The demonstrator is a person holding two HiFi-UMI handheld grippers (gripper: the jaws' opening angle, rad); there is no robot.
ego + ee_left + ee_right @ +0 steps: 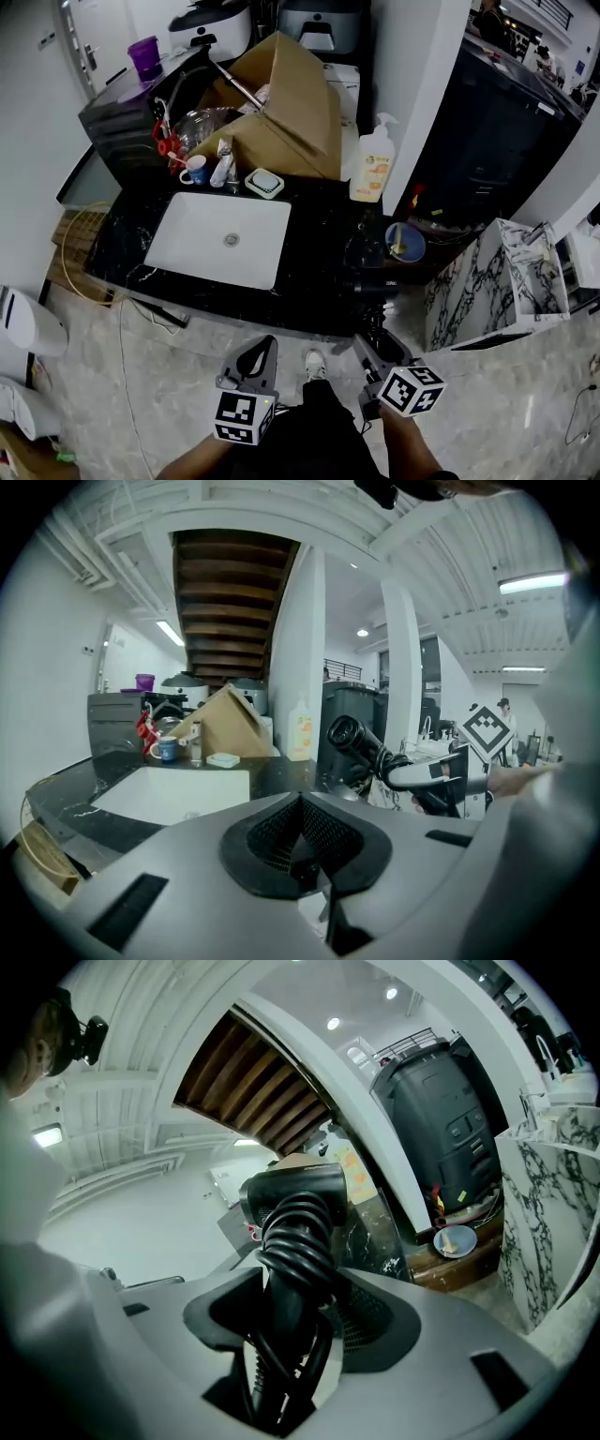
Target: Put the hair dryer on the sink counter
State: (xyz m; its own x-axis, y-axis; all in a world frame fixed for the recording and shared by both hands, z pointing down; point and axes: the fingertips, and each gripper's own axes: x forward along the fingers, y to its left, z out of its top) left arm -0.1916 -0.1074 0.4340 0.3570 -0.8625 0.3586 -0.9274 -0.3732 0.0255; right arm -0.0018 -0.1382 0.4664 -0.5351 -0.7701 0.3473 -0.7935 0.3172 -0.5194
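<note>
The black hair dryer [373, 286], its cord wound round the handle, hangs just in front of the counter's front right edge. My right gripper [367, 342] is shut on that handle. In the right gripper view the hair dryer [295, 1213] stands up between the jaws of the right gripper [291, 1316]. The black marble sink counter [319, 234] holds a white basin [220, 239]. My left gripper [262, 349] is below the counter edge, shut and holding nothing. In the left gripper view the hair dryer [361, 741] shows to the right of the left gripper [302, 803].
A cardboard box [281, 103], a mug [195, 171], a soap dish [264, 182] and a pump bottle [372, 169] crowd the counter's back. A blue bowl [405, 242] sits at the right end. A marble-patterned cabinet [497, 281] stands to the right.
</note>
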